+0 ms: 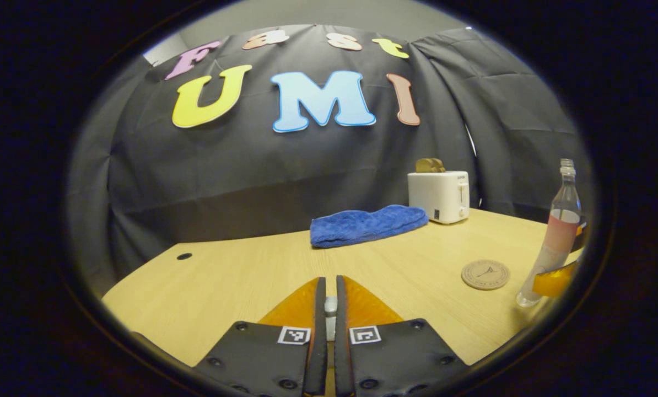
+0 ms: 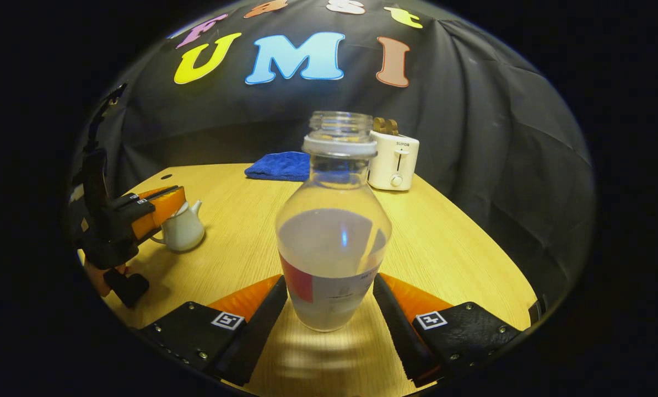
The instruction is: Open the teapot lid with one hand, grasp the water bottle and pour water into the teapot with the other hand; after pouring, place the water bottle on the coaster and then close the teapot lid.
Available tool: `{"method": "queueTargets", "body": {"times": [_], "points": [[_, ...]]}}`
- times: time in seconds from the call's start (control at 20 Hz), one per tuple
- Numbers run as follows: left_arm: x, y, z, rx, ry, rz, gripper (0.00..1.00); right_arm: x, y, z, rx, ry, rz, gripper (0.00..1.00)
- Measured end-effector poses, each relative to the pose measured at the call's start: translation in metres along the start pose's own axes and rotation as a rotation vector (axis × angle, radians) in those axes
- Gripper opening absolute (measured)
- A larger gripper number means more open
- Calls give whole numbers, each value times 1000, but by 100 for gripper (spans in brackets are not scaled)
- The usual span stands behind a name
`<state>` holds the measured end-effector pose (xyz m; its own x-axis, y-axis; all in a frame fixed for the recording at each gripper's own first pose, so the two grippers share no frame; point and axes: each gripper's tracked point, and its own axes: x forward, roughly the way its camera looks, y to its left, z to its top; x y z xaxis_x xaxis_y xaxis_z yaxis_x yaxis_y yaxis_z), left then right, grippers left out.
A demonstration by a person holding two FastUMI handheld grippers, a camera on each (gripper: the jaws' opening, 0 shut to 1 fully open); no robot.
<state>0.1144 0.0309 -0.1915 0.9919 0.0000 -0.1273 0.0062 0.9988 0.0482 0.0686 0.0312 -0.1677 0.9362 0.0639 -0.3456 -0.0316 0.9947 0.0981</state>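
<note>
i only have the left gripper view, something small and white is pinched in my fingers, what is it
Observer: In the right gripper view the left gripper sits on top of the teapot, so that white bit is most likely the knob of the teapot lid.
Operator: is the bottle capped
Observer: No. The water bottle has no cap on its mouth and is about half full.
Operator: does the right one have it
Observer: The right gripper has one of its fingers against each side of the bottle, low down at the label.
</note>
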Motion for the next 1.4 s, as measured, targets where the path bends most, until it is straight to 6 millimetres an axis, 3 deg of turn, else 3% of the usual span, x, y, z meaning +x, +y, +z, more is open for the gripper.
{"method": "queueTargets", "body": {"times": [0.1, 0.2, 0.45, 1.0, 1.4], "points": [[1, 1, 2, 0, -2, -16, 13, 5, 1, -2, 2, 3, 5, 97], [2, 2, 2, -6, 1, -13, 11, 6, 2, -3, 9, 4, 7, 85], [3, 2, 4, -43, 5, -11, 12, 5, 2, -2, -15, -6, -5, 79], [-1, 13, 29, -50, -52, -35, 12, 4, 13, 21, -400, 31, -94, 73], [-28, 60, 48, -60, -60, -3, 12, 17, 36, 58, -643, 24, -119, 73]]}}
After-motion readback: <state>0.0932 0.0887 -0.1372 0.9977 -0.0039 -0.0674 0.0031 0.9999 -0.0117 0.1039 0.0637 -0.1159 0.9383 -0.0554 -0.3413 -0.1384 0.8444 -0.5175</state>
